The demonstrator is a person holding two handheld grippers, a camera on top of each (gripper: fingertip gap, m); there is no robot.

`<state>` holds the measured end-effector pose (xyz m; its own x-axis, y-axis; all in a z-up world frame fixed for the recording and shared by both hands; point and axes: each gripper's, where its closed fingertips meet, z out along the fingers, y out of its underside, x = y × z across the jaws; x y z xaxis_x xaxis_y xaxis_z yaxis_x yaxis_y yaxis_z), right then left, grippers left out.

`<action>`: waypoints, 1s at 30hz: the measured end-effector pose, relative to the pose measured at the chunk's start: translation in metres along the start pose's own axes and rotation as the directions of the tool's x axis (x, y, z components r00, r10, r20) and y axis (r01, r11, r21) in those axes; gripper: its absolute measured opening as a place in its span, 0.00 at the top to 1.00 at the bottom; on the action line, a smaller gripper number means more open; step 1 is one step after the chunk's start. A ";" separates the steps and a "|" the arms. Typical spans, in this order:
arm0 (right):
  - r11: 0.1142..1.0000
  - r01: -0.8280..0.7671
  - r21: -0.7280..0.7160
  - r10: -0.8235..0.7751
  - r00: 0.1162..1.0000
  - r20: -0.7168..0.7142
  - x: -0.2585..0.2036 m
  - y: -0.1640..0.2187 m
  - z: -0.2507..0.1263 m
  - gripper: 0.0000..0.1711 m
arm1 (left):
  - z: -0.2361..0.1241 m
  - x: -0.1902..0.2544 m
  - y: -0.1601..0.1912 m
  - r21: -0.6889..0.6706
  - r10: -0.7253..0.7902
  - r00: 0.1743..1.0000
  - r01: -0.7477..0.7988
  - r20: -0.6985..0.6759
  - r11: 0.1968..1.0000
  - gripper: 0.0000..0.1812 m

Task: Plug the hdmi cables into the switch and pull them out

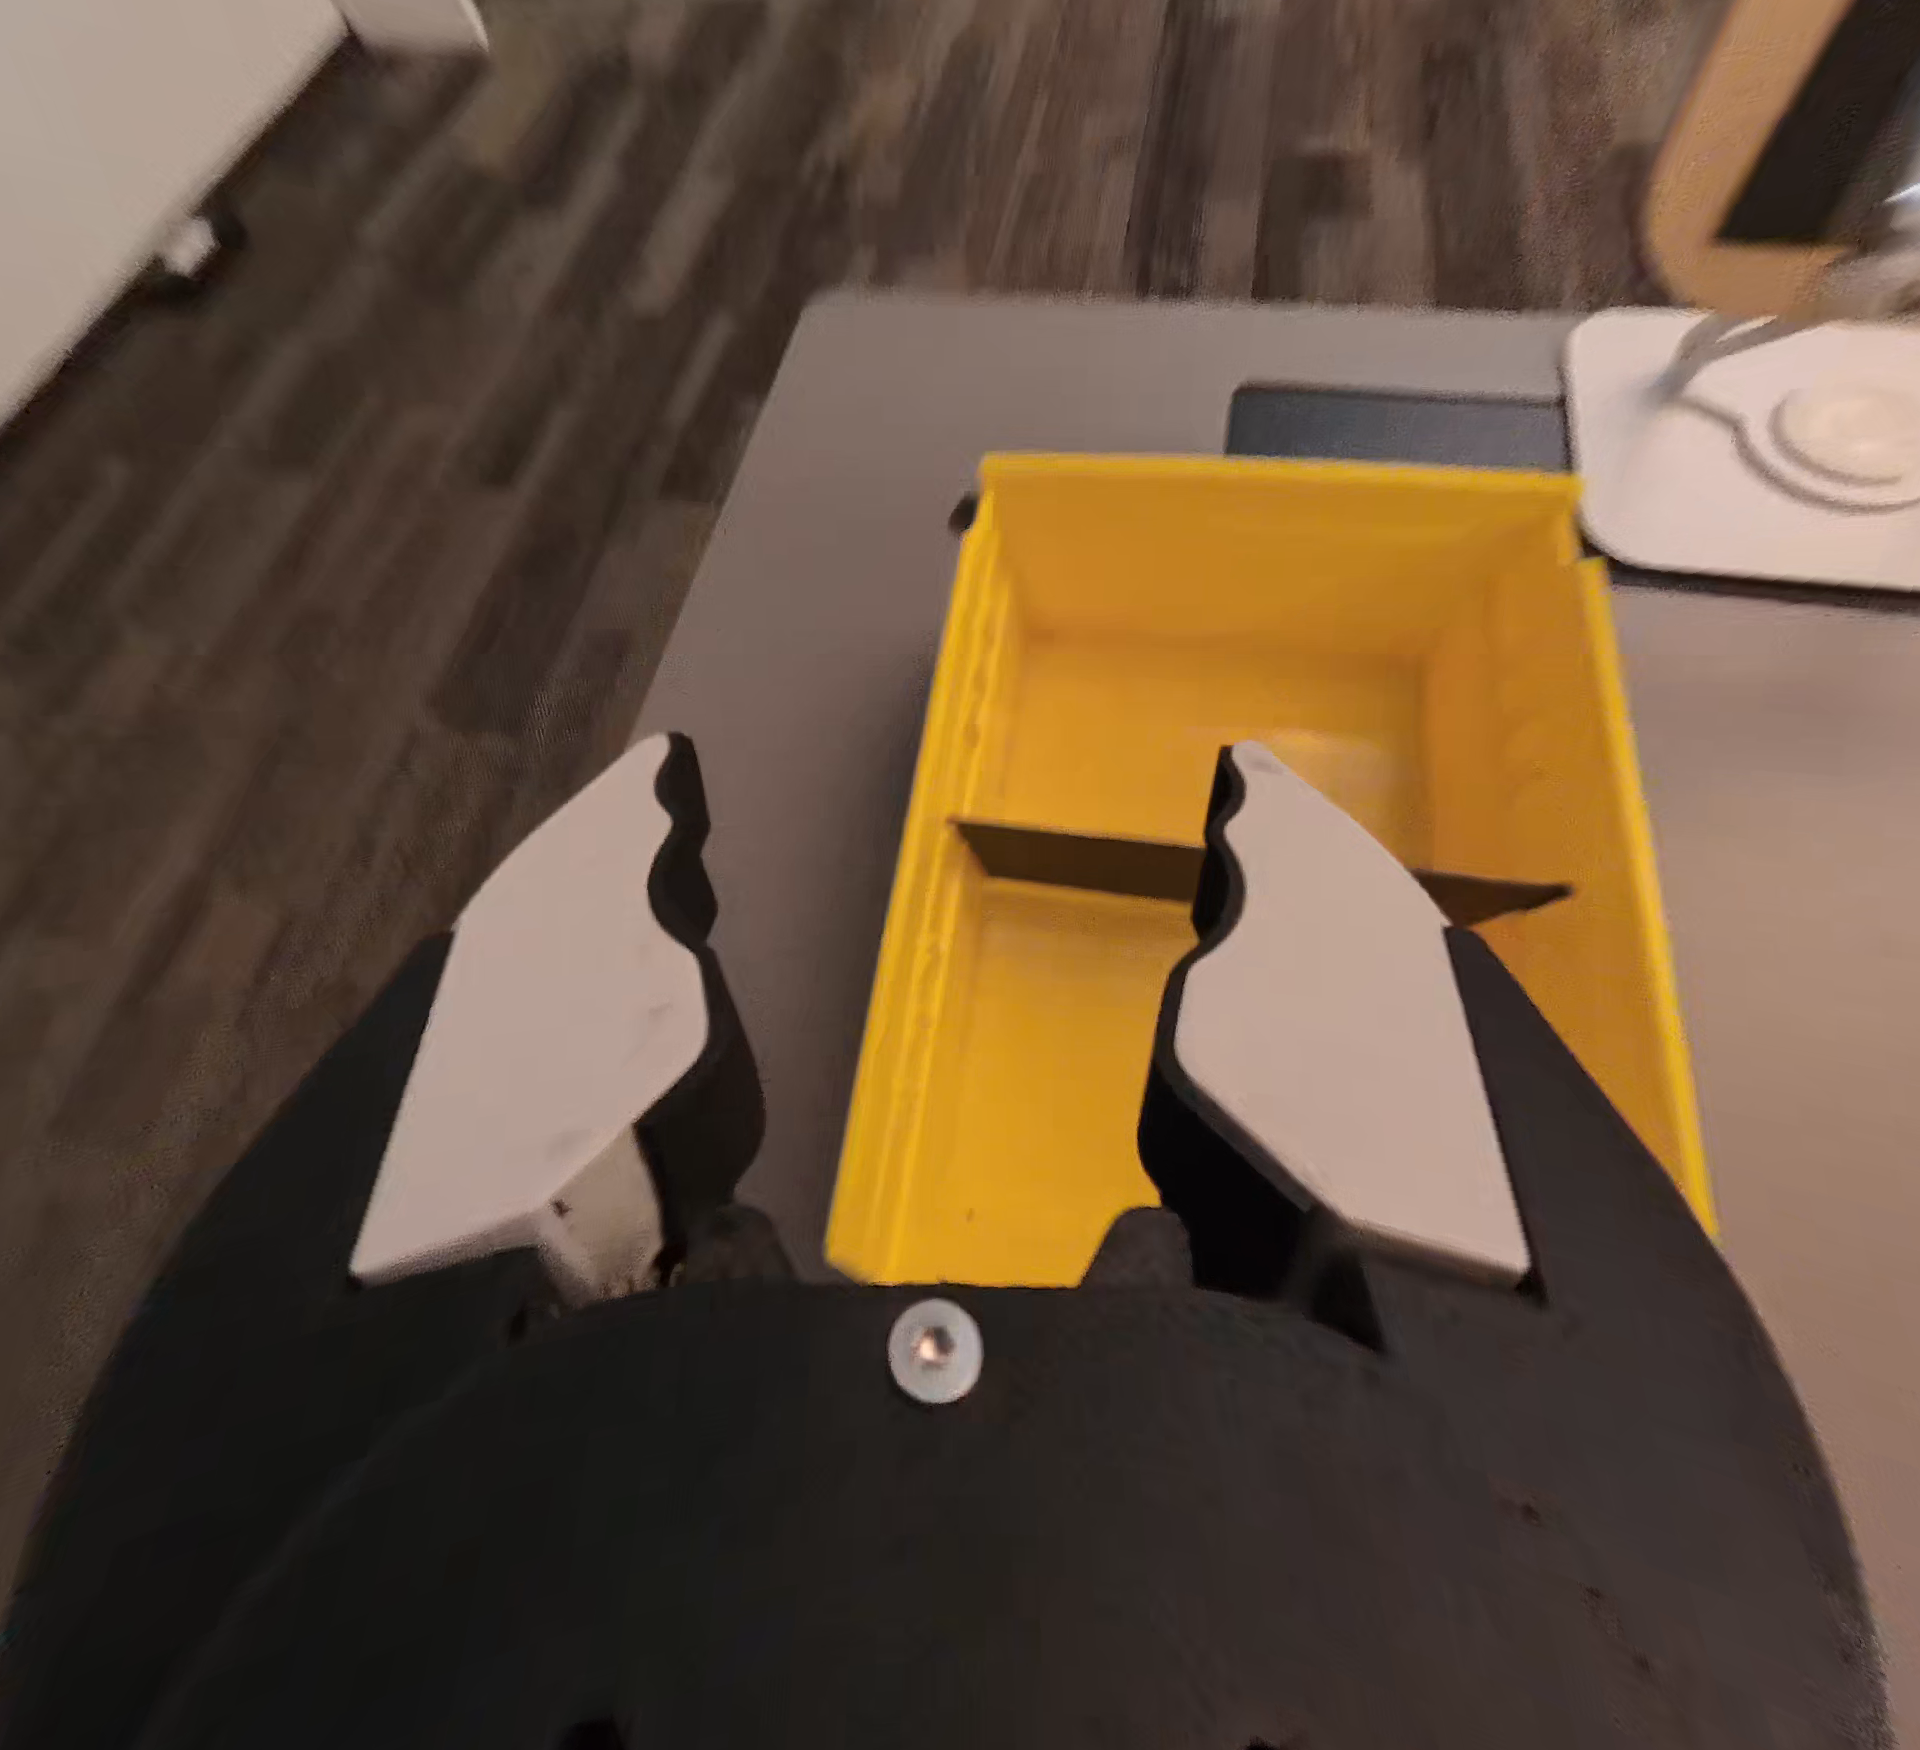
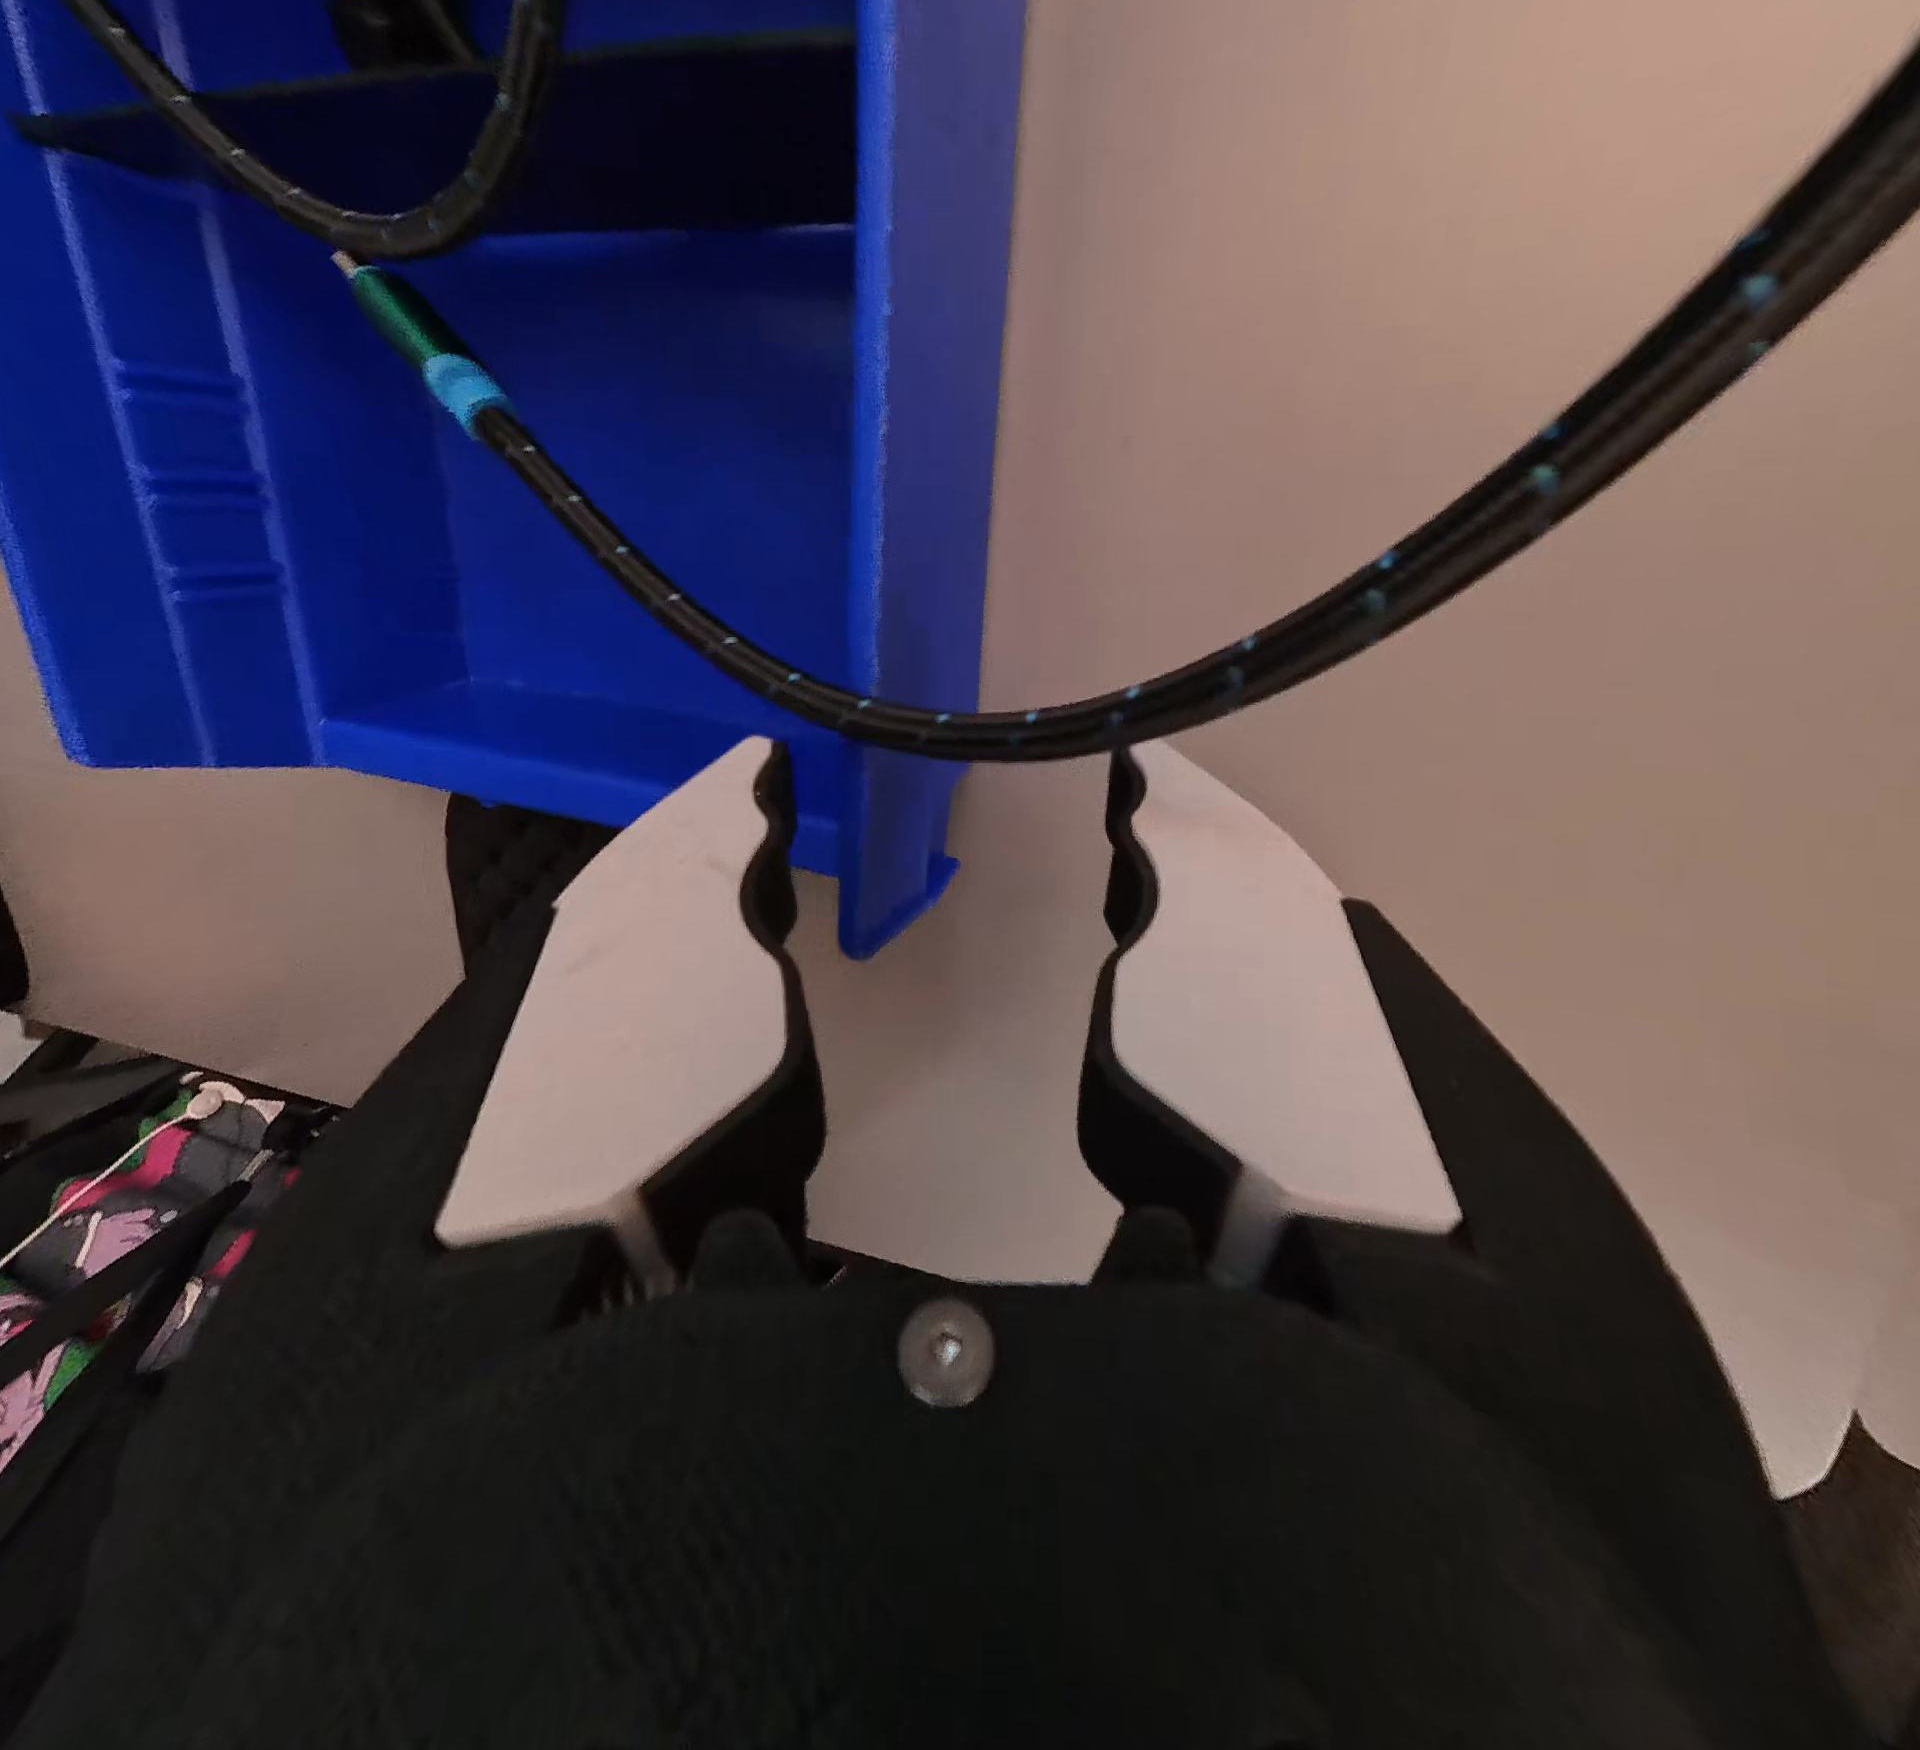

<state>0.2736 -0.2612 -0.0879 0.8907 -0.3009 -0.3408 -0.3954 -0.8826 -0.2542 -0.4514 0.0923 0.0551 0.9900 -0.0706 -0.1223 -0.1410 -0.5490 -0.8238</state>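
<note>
1. No legible brand, label or writing in either view.
2. Left wrist view, far left: white cabinet [image 1: 156,90] standing on dark wood-plank floor [image 1: 727,142], blurred.
3. Left gripper [image 1: 951,755] poised above the grey table [image 1: 831,474], white fingers [image 1: 561,1004] with black wavy pads spread wide, holding nothing.
4. Under and ahead of it: yellow plastic bin [image 1: 1247,557], rectangular, split by a dark divider [image 1: 1081,859], both compartments empty.
5. Further right: dark mat [image 1: 1392,422], then a white base [image 1: 1745,474] with a round ring.
6. Right wrist view, left: blue plastic bin [image 2: 665,453], ribbed wall, dividers inside.
7. In the bin: green metal plug [image 2: 400,318] with a light-blue collar, on a black braided hdmi cable [image 2: 1351,599] that crosses the rim and arcs up to the right.
8. Right gripper [image 2: 945,765] just below that cable, fingers spread, not touching it, above the pale tabletop [image 2: 1455,194].
9. Switch not in view.
</note>
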 end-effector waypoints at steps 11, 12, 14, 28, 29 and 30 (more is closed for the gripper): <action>0.984 0.024 -0.178 -0.002 0.993 0.122 -0.012 0.001 0.039 0.85 | 0.036 -0.037 0.109 -0.454 -0.328 0.910 0.188 -0.252 0.871 0.54; 0.984 0.025 -0.177 -0.005 0.993 0.115 -0.012 0.001 0.039 0.86 | 0.037 -0.034 0.118 -0.490 -0.326 0.909 0.167 -0.259 0.855 0.54; 0.981 0.052 -0.186 -0.036 0.995 0.089 -0.010 0.001 0.039 0.90 | 0.039 -0.026 0.134 -0.562 -0.325 0.902 0.119 -0.283 0.818 0.58; 0.891 0.248 -0.381 -0.300 0.950 -0.082 -0.029 -0.005 0.056 0.94 | 0.050 0.007 0.172 -0.628 0.037 0.887 -0.354 -0.460 0.693 0.96; 0.885 0.256 -0.389 -0.308 0.948 -0.078 -0.035 -0.008 0.058 0.94 | 0.048 0.012 0.173 -0.623 0.087 0.876 -0.404 -0.474 0.670 0.96; 0.878 0.262 -0.400 -0.315 0.946 -0.072 -0.041 -0.009 0.061 0.94 | 0.046 0.018 0.174 -0.629 0.115 0.868 -0.435 -0.482 0.644 0.95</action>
<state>0.2270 -0.2186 -0.1266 0.9837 -0.0322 -0.1771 -0.0239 -0.9985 0.0489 -0.4581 0.0333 -0.1160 0.8478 -0.5261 0.0662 -0.5155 -0.8471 -0.1294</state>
